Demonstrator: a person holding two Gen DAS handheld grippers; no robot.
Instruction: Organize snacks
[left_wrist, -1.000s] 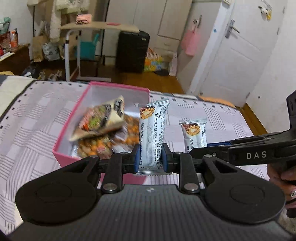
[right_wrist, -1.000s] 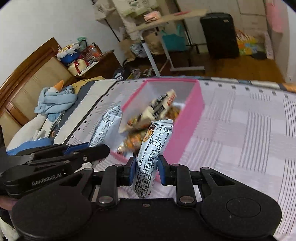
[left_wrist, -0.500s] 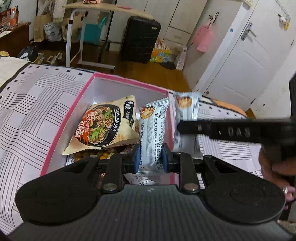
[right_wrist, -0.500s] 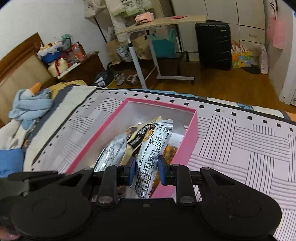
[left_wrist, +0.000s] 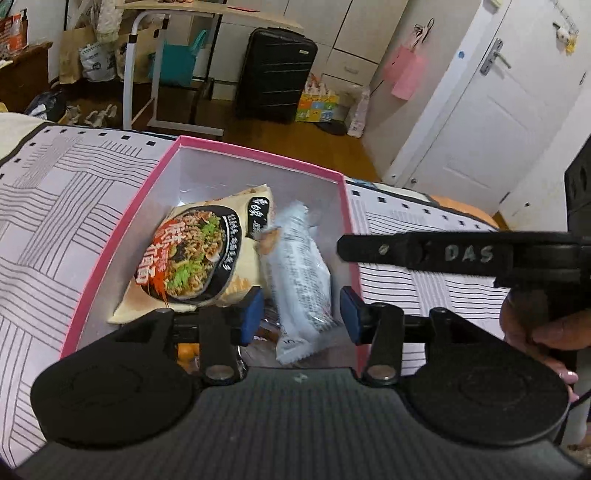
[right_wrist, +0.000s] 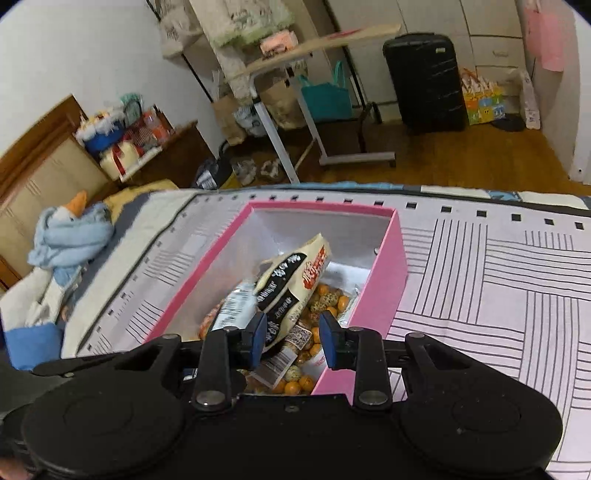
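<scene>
A pink box (left_wrist: 236, 146) stands on the bed with a noodle packet (left_wrist: 192, 254) and small orange snacks (right_wrist: 314, 317) inside. A silver snack packet (left_wrist: 299, 273) lies in the box between the pads of my left gripper (left_wrist: 301, 314), whose jaws are opening and do not press on it. My right gripper (right_wrist: 293, 338) hangs over the box's (right_wrist: 391, 266) near corner, its jaws opening with nothing between them. Its finger (left_wrist: 424, 251) reaches over the box's right wall. Left of the noodle packet (right_wrist: 295, 273) lies a silver packet (right_wrist: 232, 314).
The striped bedspread (left_wrist: 55, 206) surrounds the box. A hand (left_wrist: 535, 325) holds the right gripper at the right edge. Beyond the bed are a black suitcase (left_wrist: 275, 74), a rolling desk (right_wrist: 295, 74) and a white door (left_wrist: 480, 110). A blue plush toy (right_wrist: 70, 236) lies by the headboard.
Both grippers came forward and down over the pink box, then opened. Each let go of its silver packet, and the left one's now lies in the box.
</scene>
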